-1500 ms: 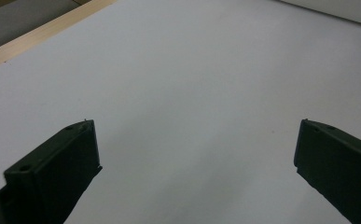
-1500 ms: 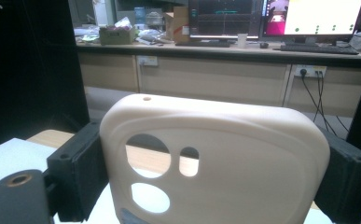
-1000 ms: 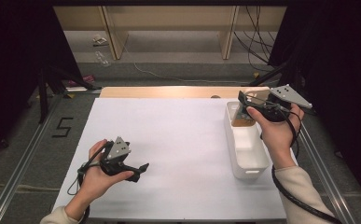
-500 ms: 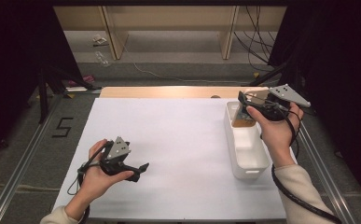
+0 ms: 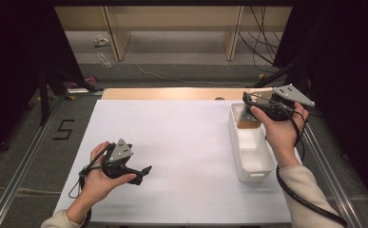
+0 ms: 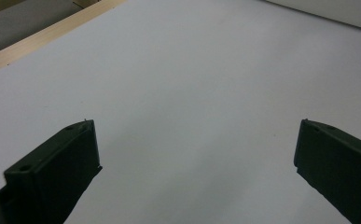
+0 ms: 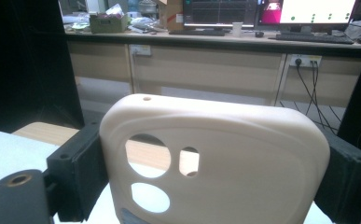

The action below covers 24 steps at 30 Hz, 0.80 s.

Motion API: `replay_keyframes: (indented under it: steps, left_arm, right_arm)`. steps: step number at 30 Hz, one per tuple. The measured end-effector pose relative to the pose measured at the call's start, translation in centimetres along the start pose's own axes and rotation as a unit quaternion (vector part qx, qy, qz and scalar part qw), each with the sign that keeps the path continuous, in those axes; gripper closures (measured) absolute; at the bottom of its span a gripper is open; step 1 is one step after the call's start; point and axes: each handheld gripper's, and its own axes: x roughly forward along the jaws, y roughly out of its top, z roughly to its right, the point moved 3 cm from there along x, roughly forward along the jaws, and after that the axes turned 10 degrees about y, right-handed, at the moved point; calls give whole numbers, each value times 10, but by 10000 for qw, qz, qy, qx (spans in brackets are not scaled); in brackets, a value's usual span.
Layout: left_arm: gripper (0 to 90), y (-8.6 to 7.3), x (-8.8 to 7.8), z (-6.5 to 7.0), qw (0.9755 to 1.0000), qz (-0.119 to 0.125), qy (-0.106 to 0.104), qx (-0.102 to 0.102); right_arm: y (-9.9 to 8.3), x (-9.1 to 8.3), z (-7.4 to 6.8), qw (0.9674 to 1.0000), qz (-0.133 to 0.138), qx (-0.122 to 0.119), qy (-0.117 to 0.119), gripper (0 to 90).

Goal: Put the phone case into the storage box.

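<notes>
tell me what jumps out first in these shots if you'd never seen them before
The cream phone case stands out at once, clamped by its sides between the jaws of the right gripper, which a hand holds above the far end of the white bin at the table's right. At the near left, the left gripper rests open on the bare white table.

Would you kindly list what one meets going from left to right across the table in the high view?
Left black tongs held open over the white tabletop → white rectangular plastic bin → right hand.
</notes>
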Motion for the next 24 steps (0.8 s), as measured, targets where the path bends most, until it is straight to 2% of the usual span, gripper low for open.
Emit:
replay_keyframes:
  steps: [24]
  left_arm:
    - [0,0,0,0,10000,-6,-7,-4]
  right_arm:
    - [2,10,4,9999,-94,-22,-52,127]
